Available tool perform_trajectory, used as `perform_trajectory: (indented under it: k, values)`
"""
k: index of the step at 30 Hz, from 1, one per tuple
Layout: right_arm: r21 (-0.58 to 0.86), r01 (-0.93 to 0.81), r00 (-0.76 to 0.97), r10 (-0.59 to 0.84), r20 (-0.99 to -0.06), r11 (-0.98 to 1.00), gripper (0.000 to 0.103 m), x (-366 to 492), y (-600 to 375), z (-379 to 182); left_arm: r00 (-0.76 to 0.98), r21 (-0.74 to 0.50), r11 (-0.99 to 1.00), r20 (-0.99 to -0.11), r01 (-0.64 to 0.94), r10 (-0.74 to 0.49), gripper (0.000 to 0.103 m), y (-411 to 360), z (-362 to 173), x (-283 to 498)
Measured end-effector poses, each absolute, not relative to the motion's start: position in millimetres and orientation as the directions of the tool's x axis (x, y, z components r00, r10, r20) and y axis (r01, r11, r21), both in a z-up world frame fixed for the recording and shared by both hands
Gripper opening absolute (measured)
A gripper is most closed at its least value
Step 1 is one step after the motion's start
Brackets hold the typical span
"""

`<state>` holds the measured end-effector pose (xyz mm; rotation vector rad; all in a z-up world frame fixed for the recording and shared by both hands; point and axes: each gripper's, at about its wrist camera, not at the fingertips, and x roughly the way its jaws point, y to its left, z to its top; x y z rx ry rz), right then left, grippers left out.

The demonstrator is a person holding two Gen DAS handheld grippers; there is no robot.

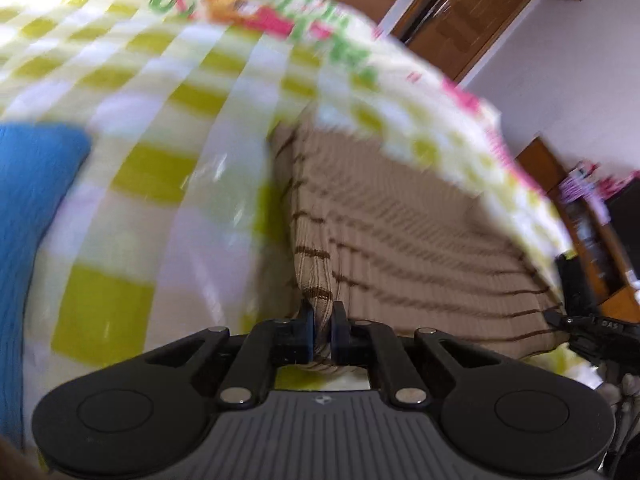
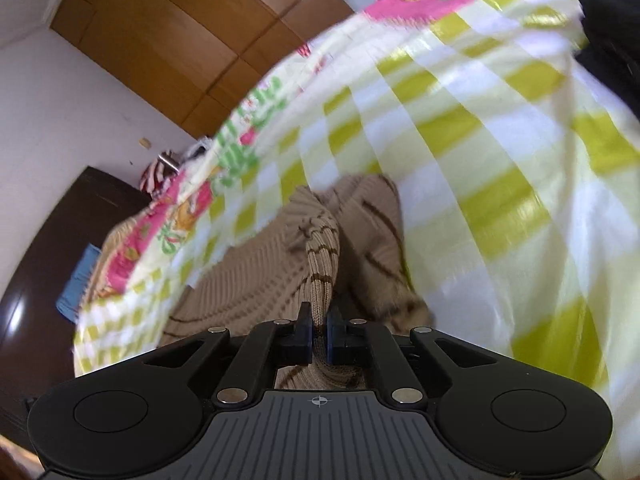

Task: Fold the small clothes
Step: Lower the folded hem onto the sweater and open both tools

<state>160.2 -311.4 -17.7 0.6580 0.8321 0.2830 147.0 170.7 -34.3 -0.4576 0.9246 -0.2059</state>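
Sweater (image 1: 420,248) is the thing to fold, a tan ribbed knit with thin brown stripes, lying on a bedspread (image 1: 132,168) checked in lime and white; looks soft, floppy and stretchy, light enough that one pinch lifts a corner, and I'd guess it sags and drags instead of holding any shape; ribbing should give the pads decent bite, so slipping seems unlikely. Nearest in, the left gripper (image 1: 322,336) is clamped on a bunched edge of the knit, cloth squeezed between the blue pads, and in the right wrist view the right gripper (image 2: 319,338) is pinched on a ridge of the same sweater (image 2: 320,276) the same way; both grips sit right at an edge or hem, which I reckon is the place to hold, since grabbing mid-panel would just pull up a tent. Further out the rest of the knit lies spread and a bit rumpled past the fingers; the bedspread underneath is glossy, so the sweater may slide on it. A blue cloth (image 1: 32,216) lies off to the left, well apart, and something dark (image 2: 608,40) sits at the far right of the bed, both out of the way I think; beyond are wooden wardrobe doors (image 2: 168,40) and a white wall (image 1: 560,60); frames are blurry, so finer detail I can't tell.
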Motion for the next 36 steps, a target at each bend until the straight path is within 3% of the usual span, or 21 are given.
perform_trajectory:
  k: [3, 6, 11, 14, 16, 18, 21, 25, 26, 28, 32, 35, 36]
  values:
    - [0.565, 0.106, 0.604, 0.399, -0.69, 0.818, 0.013, 166, -314, -47, 0.569, -0.495, 0.866, -0.733, -0.073, -0.372, 0.024, 179, -52, 152]
    - [0.517, 0.095, 0.614, 0.358, -0.703, 0.851, 0.017, 166, -311, -43, 0.587, -0.485, 0.872, -0.725, -0.062, -0.362, 0.024, 181, -42, 151]
    - [0.285, 0.001, 0.728, 0.195, -0.657, 0.958, 0.017, 151, -289, -2, 0.657, -0.433, 0.898, -0.701, -0.084, -0.277, 0.025, 184, -23, 142]
    - [0.209, -0.093, 0.757, 0.206, -0.621, 0.973, 0.027, 156, -269, 11, 0.734, -0.351, 0.931, -0.658, -0.1, -0.169, 0.025, 179, -4, 138]
    - [0.123, -0.154, 0.773, 0.197, -0.603, 0.98, 0.028, 167, -246, 11, 0.776, -0.283, 0.953, -0.623, -0.103, -0.101, 0.026, 170, 12, 137]
    - [0.054, -0.217, 0.793, 0.208, -0.572, 0.975, 0.028, 178, -222, 9, 0.807, -0.306, 0.949, -0.578, -0.076, -0.122, 0.026, 166, 26, 141]
    - [0.158, -0.329, 0.754, 0.36, -0.549, 0.931, 0.027, 194, -201, 2, 0.813, -0.324, 0.946, -0.549, 0.008, -0.195, 0.03, 146, 34, 160]
    - [0.288, -0.294, 0.694, 0.411, -0.591, 0.911, 0.027, 232, -194, -30, 0.762, -0.349, 0.932, -0.577, 0.094, -0.293, 0.031, 108, 5, 207]
    - [0.335, -0.268, 0.681, 0.424, -0.598, 0.903, 0.025, 241, -199, -39, 0.744, -0.349, 0.932, -0.598, 0.092, -0.298, 0.031, 102, -7, 218]
    - [0.414, -0.208, 0.683, 0.435, -0.587, 0.886, 0.01, 251, -217, -47, 0.715, -0.33, 0.942, -0.645, 0.061, -0.272, 0.031, 96, -29, 236]
    - [0.492, -0.016, 0.76, 0.331, -0.56, 0.87, 0.0, 258, -273, -49, 0.71, -0.363, 0.932, -0.652, 0.018, -0.268, 0.029, 114, -47, 235]
    - [0.508, 0.135, 0.81, 0.2, -0.551, 0.851, 0.0, 253, -309, -46, 0.726, -0.351, 0.936, -0.648, -0.016, -0.231, 0.029, 123, -38, 227]
    - [0.517, 0.165, 0.825, 0.17, -0.539, 0.84, 0.009, 248, -317, -42, 0.736, -0.344, 0.938, -0.643, -0.031, -0.211, 0.029, 124, -32, 223]
